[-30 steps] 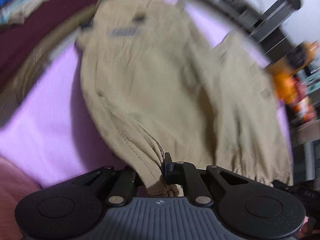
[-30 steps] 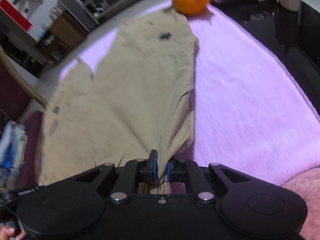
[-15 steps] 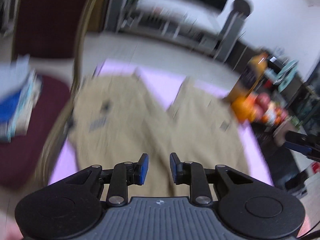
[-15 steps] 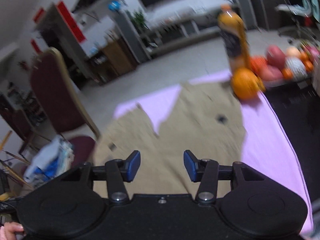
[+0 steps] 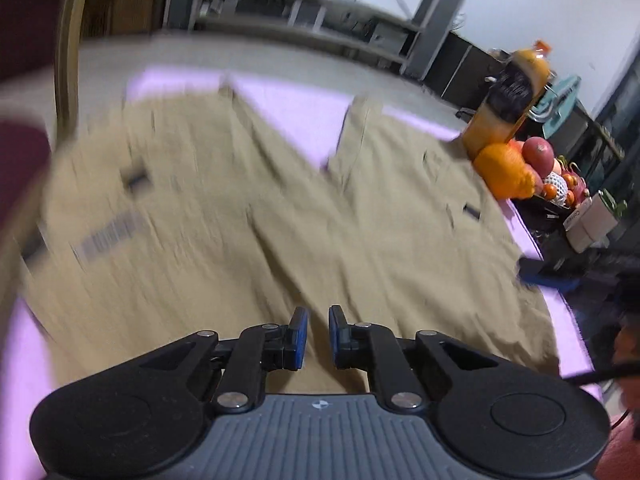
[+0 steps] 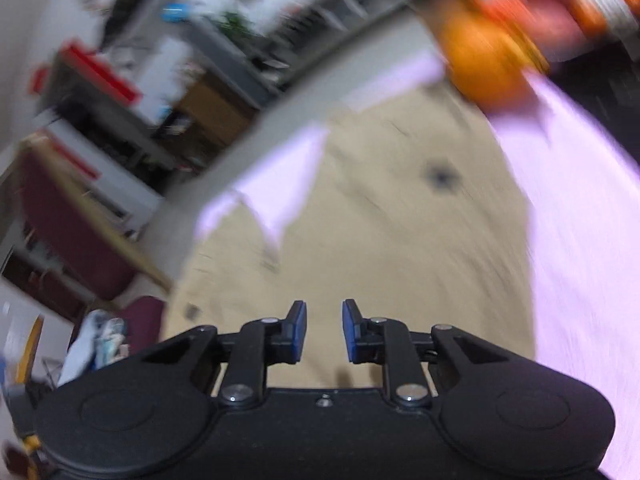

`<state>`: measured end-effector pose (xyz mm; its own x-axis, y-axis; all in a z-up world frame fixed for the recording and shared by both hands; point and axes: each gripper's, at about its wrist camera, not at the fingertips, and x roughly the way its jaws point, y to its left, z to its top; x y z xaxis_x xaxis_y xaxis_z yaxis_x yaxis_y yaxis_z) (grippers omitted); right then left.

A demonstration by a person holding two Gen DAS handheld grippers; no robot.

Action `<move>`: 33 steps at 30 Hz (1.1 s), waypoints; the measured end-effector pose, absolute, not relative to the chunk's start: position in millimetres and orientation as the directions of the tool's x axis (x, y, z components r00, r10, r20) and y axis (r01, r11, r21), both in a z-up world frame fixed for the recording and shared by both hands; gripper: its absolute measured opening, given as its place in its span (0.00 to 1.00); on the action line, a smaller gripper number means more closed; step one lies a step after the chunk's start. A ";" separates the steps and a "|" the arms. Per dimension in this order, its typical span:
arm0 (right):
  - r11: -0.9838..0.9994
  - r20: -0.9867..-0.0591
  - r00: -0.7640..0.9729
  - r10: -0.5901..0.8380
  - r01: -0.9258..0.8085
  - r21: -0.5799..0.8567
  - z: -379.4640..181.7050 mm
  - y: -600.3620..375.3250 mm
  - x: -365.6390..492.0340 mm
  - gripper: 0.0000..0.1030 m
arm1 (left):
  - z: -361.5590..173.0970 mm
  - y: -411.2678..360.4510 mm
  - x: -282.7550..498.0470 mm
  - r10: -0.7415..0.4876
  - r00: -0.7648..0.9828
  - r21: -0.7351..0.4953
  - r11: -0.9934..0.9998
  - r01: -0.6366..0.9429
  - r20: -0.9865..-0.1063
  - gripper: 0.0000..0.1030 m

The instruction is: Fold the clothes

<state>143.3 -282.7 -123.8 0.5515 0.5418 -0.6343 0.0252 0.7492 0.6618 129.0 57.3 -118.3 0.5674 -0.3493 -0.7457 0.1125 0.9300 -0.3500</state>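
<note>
A khaki pair of trousers (image 5: 240, 220) lies spread flat on a lilac blanket (image 5: 292, 112), its two legs pointing away from me. My left gripper (image 5: 319, 314) hovers over the near part of the cloth, its jaws drawn in to a narrow slit with nothing in it. The right wrist view is blurred. It shows the same trousers (image 6: 400, 240) on the blanket (image 6: 580, 220). My right gripper (image 6: 324, 308) hangs above the near edge of the garment with its jaws closing; a clear gap is left and nothing lies between the pads.
An orange juice bottle (image 5: 516, 92), a large orange fruit (image 5: 506, 168) and a tray of fruit (image 5: 560, 184) stand at the blanket's far right corner. A white box (image 5: 592, 220) sits beyond them. A maroon chair (image 6: 76, 232) stands off the left side.
Both grippers let go of the bunched khaki hem and pulled up and back from it. The trousers now lie flat. Both jaws stand narrower than half a second ago.
</note>
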 end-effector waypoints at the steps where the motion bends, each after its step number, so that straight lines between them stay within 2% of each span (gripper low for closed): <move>1: 0.726 -0.641 0.524 0.560 0.062 0.685 -132.9 -283.7 145.5 0.20 | -120.0 53.3 130.2 -0.386 0.559 -0.376 0.916 0.138 -0.734 0.07; 2: 0.696 -0.606 0.518 0.604 0.026 0.717 -133.3 -281.7 147.0 0.20 | -118.6 47.5 131.0 -0.405 0.564 -0.376 0.910 0.175 -0.719 0.07; 5: 0.670 -0.571 0.493 0.657 -0.032 0.742 -134.6 -268.0 148.7 0.31 | -119.0 31.0 132.7 -0.408 0.581 -0.323 0.913 0.250 -0.704 0.07; 10: 0.674 -0.628 0.338 0.701 -0.026 0.738 -158.7 -239.1 154.5 0.33 | -142.0 16.4 134.1 -0.283 0.571 -0.145 0.950 0.275 -0.770 0.09; 12: 0.689 -0.652 0.299 0.696 -0.026 0.724 -167.0 -235.9 156.3 0.33 | -150.9 21.9 137.4 -0.253 0.557 -0.131 0.959 0.250 -0.791 0.12; 13: 0.703 -0.672 0.295 0.679 0.004 0.712 -172.7 -240.5 158.7 0.33 | -153.0 26.9 138.7 -0.250 0.552 -0.141 0.962 0.233 -0.796 0.13; 15: 0.664 -0.664 0.321 0.675 0.127 0.737 -186.1 -267.1 160.1 0.23 | -153.3 40.0 140.4 -0.265 0.542 -0.188 0.963 0.195 -0.797 0.14; 17: 0.569 -0.626 0.366 0.689 0.261 0.780 -199.1 -300.9 160.4 0.22 | -153.4 56.6 140.0 -0.268 0.532 -0.235 0.963 0.130 -0.804 0.14; 20: 0.464 -0.616 0.502 0.607 0.405 0.788 -203.9 -356.1 141.4 0.20 | -149.7 86.3 135.1 -0.215 0.537 -0.246 0.969 0.014 -0.816 0.12; 24: 0.368 -0.619 0.620 0.482 0.498 0.786 -201.5 -397.8 107.2 0.20 | -141.2 123.7 122.1 -0.105 0.554 -0.217 0.966 -0.140 -0.826 0.09; 26: 0.445 -0.655 0.639 0.403 0.489 0.750 -186.0 -395.9 96.2 0.30 | -131.6 135.8 110.7 -0.084 0.578 -0.228 0.957 -0.182 -0.811 0.08; 27: 0.479 -0.663 0.649 0.373 0.477 0.737 -178.3 -394.3 91.0 0.30 | -125.9 137.1 102.8 -0.095 0.595 -0.245 0.953 -0.177 -0.798 0.09; 30: 0.510 -0.571 0.672 0.471 0.321 0.798 -157.5 -375.1 84.7 0.30 | -113.5 132.8 79.2 -0.165 0.628 -0.311 0.941 -0.130 -0.760 0.09; 33: 0.514 -0.515 0.591 0.621 0.189 0.837 -155.3 -340.4 85.6 0.30 | -120.9 111.4 71.8 -0.248 0.586 -0.334 0.942 -0.041 -0.771 0.09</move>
